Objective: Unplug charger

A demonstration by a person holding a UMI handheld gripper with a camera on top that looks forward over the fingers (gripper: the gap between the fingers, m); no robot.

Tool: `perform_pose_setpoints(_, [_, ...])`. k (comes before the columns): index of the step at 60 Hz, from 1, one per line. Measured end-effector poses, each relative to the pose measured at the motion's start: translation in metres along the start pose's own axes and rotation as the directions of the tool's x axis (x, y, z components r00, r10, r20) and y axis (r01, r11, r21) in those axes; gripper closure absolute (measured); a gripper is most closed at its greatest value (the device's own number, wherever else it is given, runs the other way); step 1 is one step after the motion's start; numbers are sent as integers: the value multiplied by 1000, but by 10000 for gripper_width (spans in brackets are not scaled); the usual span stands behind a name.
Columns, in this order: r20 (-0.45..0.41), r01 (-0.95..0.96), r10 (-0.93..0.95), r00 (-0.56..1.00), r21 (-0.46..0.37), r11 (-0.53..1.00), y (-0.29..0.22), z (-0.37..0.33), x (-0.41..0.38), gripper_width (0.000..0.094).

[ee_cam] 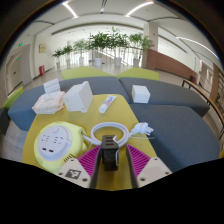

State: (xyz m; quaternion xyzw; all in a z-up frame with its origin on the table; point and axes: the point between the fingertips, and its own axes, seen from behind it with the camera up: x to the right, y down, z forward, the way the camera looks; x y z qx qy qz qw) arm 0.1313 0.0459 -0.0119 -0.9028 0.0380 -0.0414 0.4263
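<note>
My gripper (108, 160) is shut on a black charger block (108, 150), which stands upright between the two pink pads (90, 160) with both fingers pressing its sides. A white cable (110, 129) loops just ahead of the charger on the yellow table (95, 118) and ends in a white connector (143, 128) to the right. A round white and yellow socket unit (57, 142) lies to the left of the fingers, apart from the charger.
Beyond the cable, white boxes (77, 96) (47, 102) (140, 93) and a small white stick-shaped device (106, 103) lie on the table. Grey sofas (185, 120) flank the table. Green plants (110, 42) stand far behind.
</note>
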Motion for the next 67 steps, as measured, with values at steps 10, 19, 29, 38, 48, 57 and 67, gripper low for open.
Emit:
perform_pose_setpoints(10, [-6, -39, 39, 999, -18, 999, 2, -13, 9, 135])
perform_pose_setpoints(19, [53, -8, 10, 999, -35, 999, 3, -56, -2, 92])
perform_pose_setpoints(29, [58, 29, -31, 998, 42, 999, -11, -140, 1, 92])
perform_pose_setpoints(38, [71, 19, -27, 997, 104, 994, -11, -206, 2, 86])
perform_pose_setpoints(48, [76, 17, -29, 997, 152, 988, -3, -245, -1, 88])
perform_pose_setpoints(57, [58, 42, -51, 997, 153, 987, 8, -254, 14, 94])
perform_pose_setpoints(67, [41, 13, -18, 999, 127, 992, 21, -247, 39, 91])
